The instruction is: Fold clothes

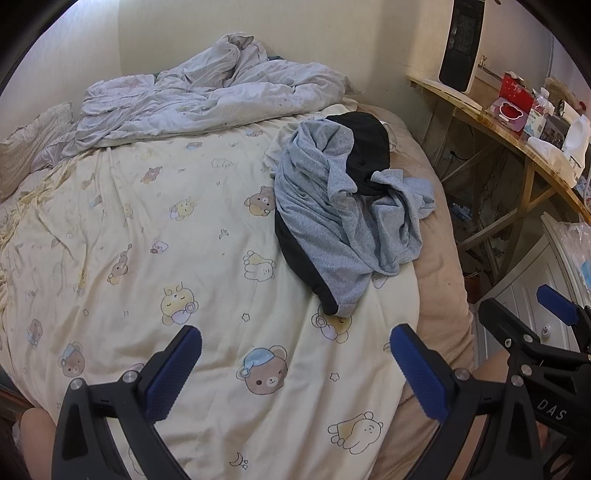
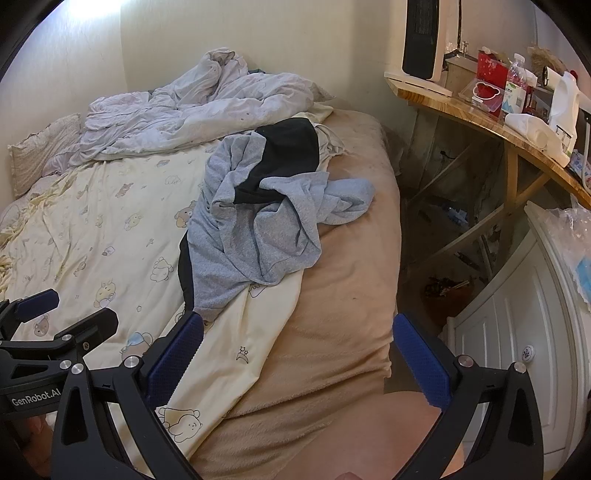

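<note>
A big bed (image 1: 439, 258) fills the room in front of the gripper. A pale yellow blanket (image 1: 166, 240) with little bears covers most of it, and a brown sheet (image 2: 343, 295) shows on the right side. A crumpled white quilt (image 1: 207, 99) and a pillow (image 1: 33, 144) lie at the far end, by a plain cream wall (image 1: 295, 33). Far to the right stands a wooden worktop (image 2: 476, 114) with bottles and boxes on it. A white cupboard (image 2: 517, 332) stands near on the right. Bright light shines at the top left.
</note>
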Motion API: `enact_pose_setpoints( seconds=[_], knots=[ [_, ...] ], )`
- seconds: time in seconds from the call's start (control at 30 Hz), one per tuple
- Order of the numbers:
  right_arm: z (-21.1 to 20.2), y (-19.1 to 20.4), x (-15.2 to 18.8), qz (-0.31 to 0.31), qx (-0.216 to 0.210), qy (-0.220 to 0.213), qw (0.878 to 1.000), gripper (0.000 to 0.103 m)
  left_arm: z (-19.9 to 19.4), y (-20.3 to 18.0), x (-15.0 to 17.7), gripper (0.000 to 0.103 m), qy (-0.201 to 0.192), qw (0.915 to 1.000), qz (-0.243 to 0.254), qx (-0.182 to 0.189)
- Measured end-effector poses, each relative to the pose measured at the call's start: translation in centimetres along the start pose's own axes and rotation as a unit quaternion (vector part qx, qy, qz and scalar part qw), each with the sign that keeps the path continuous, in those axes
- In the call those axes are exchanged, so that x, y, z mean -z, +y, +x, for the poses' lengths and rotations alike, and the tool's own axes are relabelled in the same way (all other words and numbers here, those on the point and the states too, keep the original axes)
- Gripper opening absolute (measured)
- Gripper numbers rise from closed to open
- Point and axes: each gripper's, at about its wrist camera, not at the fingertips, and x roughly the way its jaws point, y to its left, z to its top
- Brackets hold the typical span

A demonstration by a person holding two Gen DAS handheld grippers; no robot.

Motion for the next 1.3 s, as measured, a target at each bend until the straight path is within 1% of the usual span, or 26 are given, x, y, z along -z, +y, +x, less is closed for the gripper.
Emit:
enact_pose_setpoints(
  seconds=[0.23, 0.4, 0.5, 0.63, 0.73, 0.8, 0.87, 0.97, 1.13, 1.3],
  knots=[
    [0.0, 0.0, 0.0, 0.000, 0.001, -0.001, 1.000, 0.103, 0.0, -0.1, 0.0, 0.102, 0.002, 1.0000, 0.001, 0.000],
    [-0.1, -0.1, -0.3, -0.007, 0.007, 0.007, 1.000, 0.103, 0.1, -0.2, -0.2, 0.102, 0.005, 1.0000, 0.002, 0.005],
    [-0.1, 0.2, -1.0, -0.020, 0.026, 0.006, 0.999, 0.103, 0.2, -0.4, -0.9, 0.102, 0.005, 0.9999, -0.001, 0.015],
    [0.0, -0.1, -2.5, -0.013, 0.033, 0.001, 0.999, 0.103, 0.4, -0.5, -2.5, 0.102, 0.006, 0.9996, -0.006, 0.025],
    [0.3, -0.7, -3.5, 0.011, 0.018, 0.007, 1.000, 0.103, 0.0, -0.7, -3.7, 0.102, -0.008, 0.9995, 0.000, 0.030],
    [0.0, -0.5, -4.0, 0.005, 0.020, 0.006, 1.000, 0.103, -0.7, -0.8, -4.0, 0.102, -0.021, 0.9995, 0.008, 0.023],
    [-0.9, -0.1, -4.2, -0.003, 0.022, -0.003, 1.000, 0.103, -1.6, -0.7, -3.8, 0.102, -0.024, 0.9994, 0.004, 0.025],
    [-2.1, 0.4, -4.1, -0.008, 0.012, -0.013, 1.000, 0.103, -3.1, -0.2, -3.3, 0.102, -0.036, 0.9991, 0.002, 0.023],
    [-3.4, 1.7, -4.0, 0.000, -0.010, -0.009, 1.000, 0.103, -4.9, 1.1, -3.3, 0.102, -0.032, 0.9994, -0.005, 0.012],
    [-4.0, 2.6, -4.4, 0.013, -0.012, -0.007, 1.000, 0.103, -5.9, 1.7, -3.8, 0.102, -0.036, 0.9993, 0.006, 0.008]
  ],
)
